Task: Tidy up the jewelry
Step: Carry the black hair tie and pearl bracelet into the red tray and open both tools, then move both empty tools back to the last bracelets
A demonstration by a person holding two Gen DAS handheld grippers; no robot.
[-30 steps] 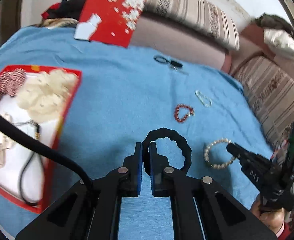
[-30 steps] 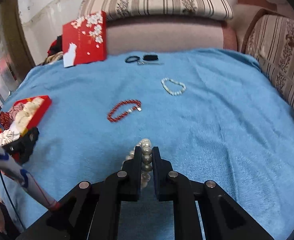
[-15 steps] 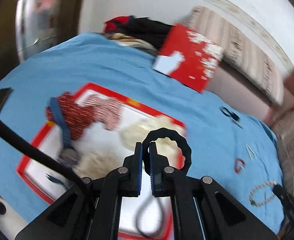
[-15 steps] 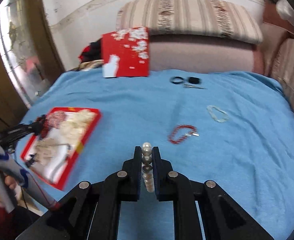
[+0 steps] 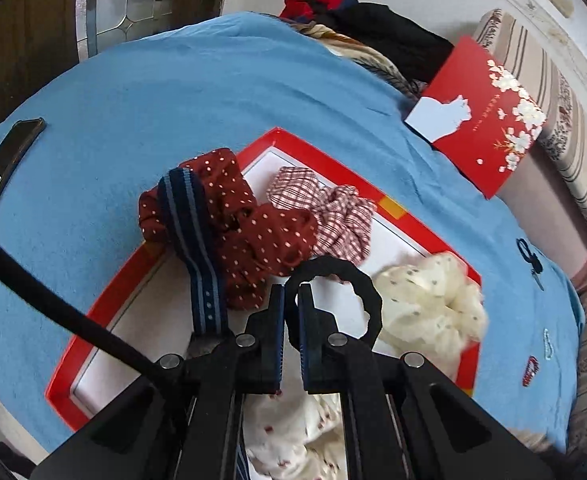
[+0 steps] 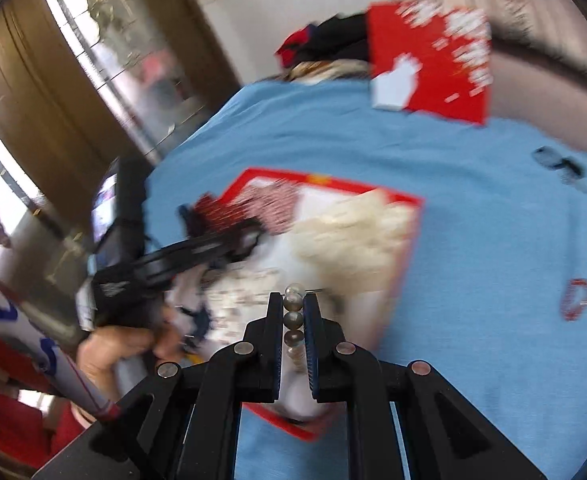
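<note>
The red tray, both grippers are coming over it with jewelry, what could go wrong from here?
1. The red tray is already crowded with scrunchies, so a dropped piece could land on fabric and get buried.
2. The left gripper with the black ring and the right gripper with the pearl bracelet converge on the same tray and may collide.

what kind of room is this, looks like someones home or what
Most likely a home living room: a striped sofa sits behind the surface under a blue cloth, a glass-fronted wooden cabinet stands by the wall, and clothes lie heaped beside it.
</note>
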